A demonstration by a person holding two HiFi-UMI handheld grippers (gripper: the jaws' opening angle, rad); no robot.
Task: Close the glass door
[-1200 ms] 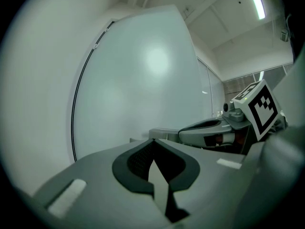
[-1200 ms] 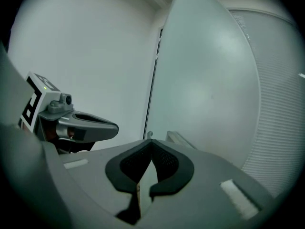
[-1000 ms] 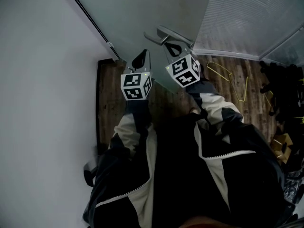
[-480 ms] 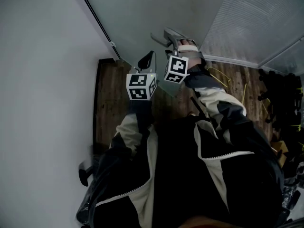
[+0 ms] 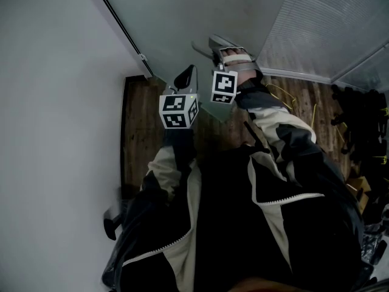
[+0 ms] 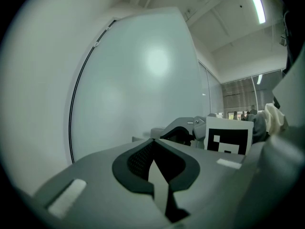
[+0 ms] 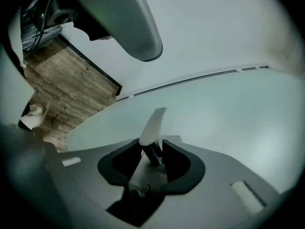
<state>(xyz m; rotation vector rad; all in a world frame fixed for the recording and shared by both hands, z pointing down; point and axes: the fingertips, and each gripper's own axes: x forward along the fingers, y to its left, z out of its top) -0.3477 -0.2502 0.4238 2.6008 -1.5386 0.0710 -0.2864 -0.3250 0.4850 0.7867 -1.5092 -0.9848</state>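
Backdrop: white wall [image 5: 55, 102] left of left tongs [image 5: 187, 76]; wooden floor [image 5: 143, 132] beneath both.
Left tongs: jaws together, nothing between them; tips near the pane, contact not determinable.
Glass door [image 5: 182, 17]: frosted, directly ahead of both tongs.
Right tongs [image 7: 152, 149]: jaws just closing, pads clamped on door handle [image 7: 153, 125], beside left tongs.

The glass door [image 5: 182, 17] walled off the upper middle of the frame, its door handle [image 5: 203, 45] jutting out, and the white wall [image 5: 55, 102] blocked the left. Wooden floor [image 5: 140, 145] lay open between them (a narrow strip). Dark clutter [image 5: 361, 111] crowded the right edge.
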